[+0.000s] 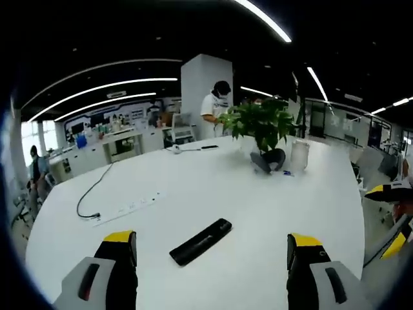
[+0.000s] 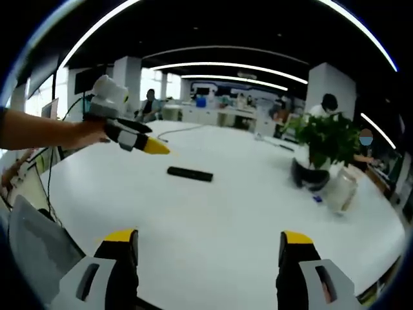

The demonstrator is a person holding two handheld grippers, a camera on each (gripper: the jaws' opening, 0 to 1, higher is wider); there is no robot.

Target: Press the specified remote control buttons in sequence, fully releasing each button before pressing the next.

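I hold both grippers above a white table [image 1: 271, 213], jaws wide and empty. The black remote [image 1: 201, 241] lies at twelve o'clock from my left gripper [image 1: 211, 258]. I should narrow one jaw pair and descend squarely. Bare tabletop surrounds it; the plant [image 1: 261, 123] stands well apart. My right gripper [image 2: 210, 255] is farther back.

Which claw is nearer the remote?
Left. The left claw hangs just above the remote, open and not touching. The right claw sits farther back across the table, also open.
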